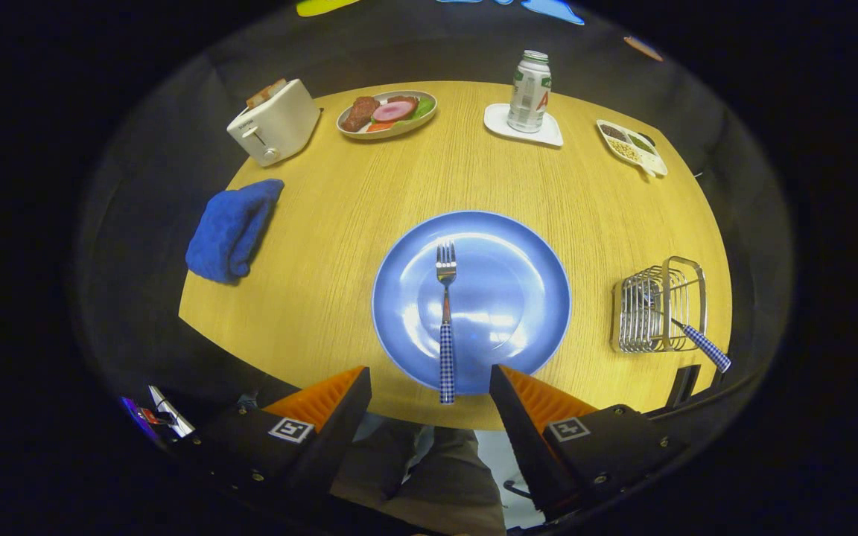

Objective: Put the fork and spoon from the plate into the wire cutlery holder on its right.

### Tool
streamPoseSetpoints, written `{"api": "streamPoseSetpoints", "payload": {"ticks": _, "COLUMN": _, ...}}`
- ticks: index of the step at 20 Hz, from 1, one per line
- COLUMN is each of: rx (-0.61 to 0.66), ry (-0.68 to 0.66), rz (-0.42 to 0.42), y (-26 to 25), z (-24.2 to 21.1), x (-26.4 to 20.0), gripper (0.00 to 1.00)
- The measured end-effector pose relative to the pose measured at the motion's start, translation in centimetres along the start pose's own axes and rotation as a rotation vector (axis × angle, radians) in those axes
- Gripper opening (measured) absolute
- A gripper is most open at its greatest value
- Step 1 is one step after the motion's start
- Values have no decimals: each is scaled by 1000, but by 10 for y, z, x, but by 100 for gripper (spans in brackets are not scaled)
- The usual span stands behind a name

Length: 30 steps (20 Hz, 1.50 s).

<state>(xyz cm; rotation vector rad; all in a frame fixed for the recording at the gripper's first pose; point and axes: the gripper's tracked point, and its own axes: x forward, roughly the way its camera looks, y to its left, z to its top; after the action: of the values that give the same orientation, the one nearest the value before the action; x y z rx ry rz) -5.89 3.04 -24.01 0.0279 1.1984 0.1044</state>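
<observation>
The claw (pixel 430 387) hangs spread wide above the near edge of the table (pixel 325 246), pinching nothing. The fork (pixel 445 320) lies just ahead at twelve o'clock, its handle end reaching back between the two fingers, tines pointing away. It is a metal fork with a blue-and-white checked handle, resting on a round blue plate (pixel 518 298). At about two o'clock from the claw, right of the plate and apart from it, stands the wire holder (pixel 656 305), where a spoon (pixel 701 342) with a matching checked handle already leans out toward four o'clock.
</observation>
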Motion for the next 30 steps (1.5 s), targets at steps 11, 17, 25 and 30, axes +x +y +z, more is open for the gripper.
{"api": "streamPoseSetpoints", "payload": {"ticks": 11, "rx": -15, "ry": 109, "rz": -76, "y": -9, "z": -9, "x": 52, "gripper": 82}}
{"api": "streamPoseSetpoints", "payload": {"ticks": 17, "rx": -18, "ry": 160, "rz": -75, "y": -14, "z": -12, "x": 63, "gripper": 34}}
{"api": "streamPoseSetpoints", "payload": {"ticks": 25, "rx": -29, "ry": 171, "rz": -66, "y": -15, "z": -10, "x": 71, "gripper": 6}}
{"api": "streamPoseSetpoints", "payload": {"ticks": 30, "rx": -83, "ry": 195, "rz": -83, "y": -21, "z": -6, "x": 63, "gripper": 6}}
